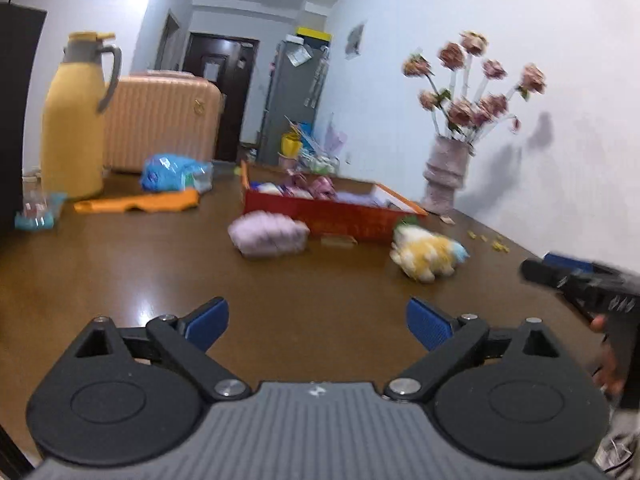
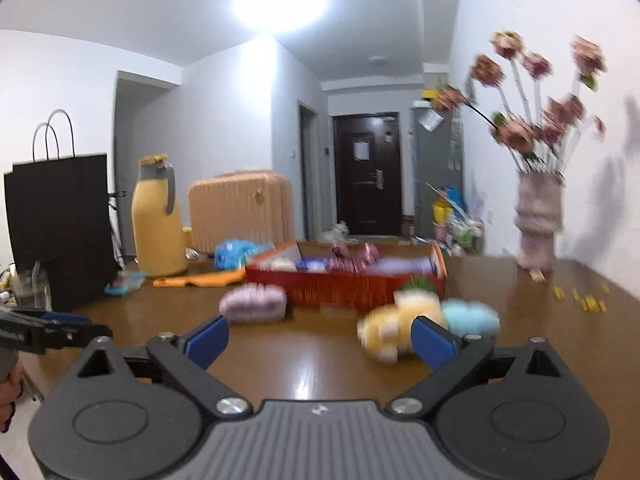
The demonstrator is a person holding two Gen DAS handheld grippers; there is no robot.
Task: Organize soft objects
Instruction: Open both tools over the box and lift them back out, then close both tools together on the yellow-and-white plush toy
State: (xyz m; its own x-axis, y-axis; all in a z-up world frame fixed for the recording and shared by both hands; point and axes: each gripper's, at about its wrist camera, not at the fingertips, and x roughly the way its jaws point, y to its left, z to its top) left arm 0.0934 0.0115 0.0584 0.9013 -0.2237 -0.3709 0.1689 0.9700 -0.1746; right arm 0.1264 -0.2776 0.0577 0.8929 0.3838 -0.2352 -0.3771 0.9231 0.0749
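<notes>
1. Just right of centre in the right wrist view, the yellow-and-white plush toy (image 2: 400, 330) lies on the brown table (image 2: 320, 364), close ahead of the right gripper (image 2: 320, 340) and slightly toward its right finger, whose blue pad (image 2: 434, 344) overlaps the toy's lower edge in the picture; whether they touch cannot be told through the blur.
2. That toy's long axis runs roughly left to right across the frame, with a pale blue part at its right end.
3. Left of centre in the same view, the lilac ribbed plush (image 2: 254, 302) rests on the table in front of the red box (image 2: 344, 288), which already holds soft items.
4. From the left wrist view, both toys sit in mid-frame, well ahead of the left gripper (image 1: 318, 322); the lilac plush lies almost straight ahead of it.
5. By this judgement, the right gripper is nearer the yellow toy and suits it better.
6. Both grippers have their fingers spread wide and hold nothing.
</notes>
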